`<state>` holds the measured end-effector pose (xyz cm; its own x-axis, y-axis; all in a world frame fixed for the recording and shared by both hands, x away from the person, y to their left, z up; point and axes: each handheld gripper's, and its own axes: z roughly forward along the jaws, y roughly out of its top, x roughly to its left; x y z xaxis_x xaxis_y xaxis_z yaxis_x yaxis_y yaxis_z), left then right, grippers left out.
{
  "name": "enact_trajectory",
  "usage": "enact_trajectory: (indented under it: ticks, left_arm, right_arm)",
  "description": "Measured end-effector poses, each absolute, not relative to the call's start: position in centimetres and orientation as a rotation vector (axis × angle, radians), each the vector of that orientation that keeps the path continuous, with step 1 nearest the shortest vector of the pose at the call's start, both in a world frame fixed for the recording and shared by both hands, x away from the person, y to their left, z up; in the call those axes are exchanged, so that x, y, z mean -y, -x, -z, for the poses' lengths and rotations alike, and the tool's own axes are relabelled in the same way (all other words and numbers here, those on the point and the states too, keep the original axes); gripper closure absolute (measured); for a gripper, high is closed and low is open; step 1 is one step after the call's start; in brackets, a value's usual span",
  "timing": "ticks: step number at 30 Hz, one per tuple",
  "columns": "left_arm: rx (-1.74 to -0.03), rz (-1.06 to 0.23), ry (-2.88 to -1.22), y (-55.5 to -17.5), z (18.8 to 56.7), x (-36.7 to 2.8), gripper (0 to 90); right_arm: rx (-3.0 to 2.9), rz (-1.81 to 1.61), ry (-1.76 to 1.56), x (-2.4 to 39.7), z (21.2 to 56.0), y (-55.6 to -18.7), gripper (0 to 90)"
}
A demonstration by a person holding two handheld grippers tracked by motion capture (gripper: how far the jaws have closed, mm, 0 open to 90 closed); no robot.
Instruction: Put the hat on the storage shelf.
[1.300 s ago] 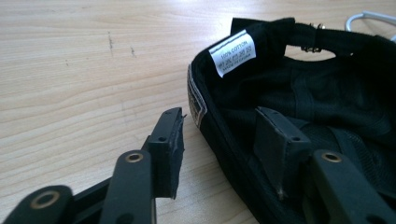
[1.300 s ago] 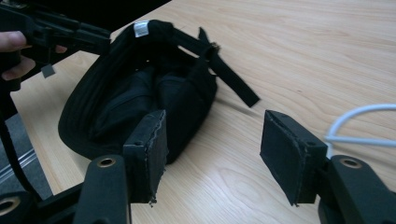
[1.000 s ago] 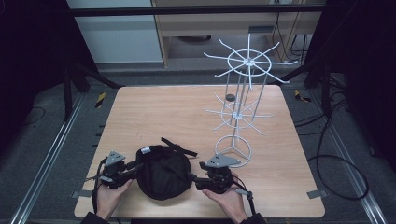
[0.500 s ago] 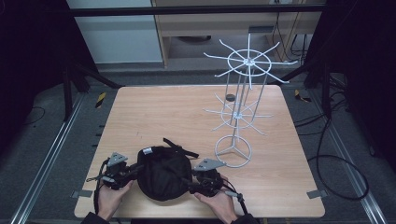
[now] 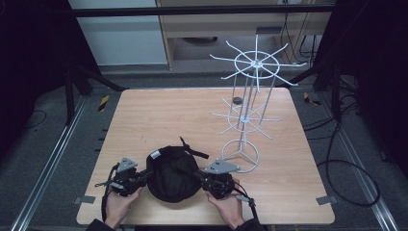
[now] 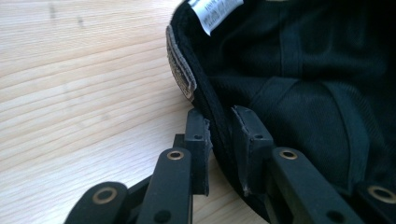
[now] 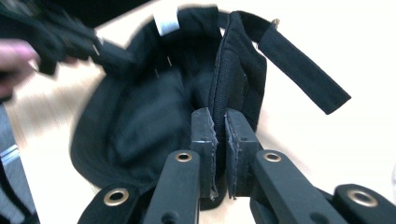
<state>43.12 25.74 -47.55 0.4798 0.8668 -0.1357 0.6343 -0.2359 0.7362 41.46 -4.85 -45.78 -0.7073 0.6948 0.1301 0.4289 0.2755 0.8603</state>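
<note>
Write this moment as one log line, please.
left hand-held gripper: closing on cap rim | right hand-held gripper: clamped on rim | cap: on table

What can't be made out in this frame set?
- Printing on the cap's white label: cut off by the left gripper view's top edge.
- Small dark object on the table beyond the wire rack: too small in the high view.
- Far hand: blurred in the right gripper view.

The left gripper (image 6: pixel 219 140) has just been closing, and its fingers (image 6: pixel 198 140) clamp the rim of the black cap (image 6: pixel 303 93). The cap lies inside-up on the wooden desk (image 6: pixel 84 93), a white label (image 6: pixel 215 11) at its rim.
</note>
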Motion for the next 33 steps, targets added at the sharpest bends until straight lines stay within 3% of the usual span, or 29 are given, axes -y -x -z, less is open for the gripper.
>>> enact_trajectory:
  ticks: [7, 15, 26, 33]
  left_arm:
    - [-1.22, -0.372, -1.983, -43.9, 48.1, -23.7, 75.7]
    - [-1.214, -0.363, -1.956, -44.8, 48.3, -23.3, 77.1]
    - [-1.212, -0.366, -1.838, -44.0, 45.6, -25.1, 63.6]
    - [-1.113, -0.347, -1.795, -43.3, 43.0, -23.4, 56.5]
  right_arm:
    - [-2.204, -1.506, -0.898, 5.2, 43.8, -40.7, 84.1]
    - [-2.261, -1.499, -0.843, 4.6, 44.7, -40.5, 83.9]
    - [-2.235, -1.419, -0.895, 4.7, 45.2, -40.4, 83.8]
    - [-2.234, -1.414, -0.903, 4.9, 45.3, -40.4, 83.2]
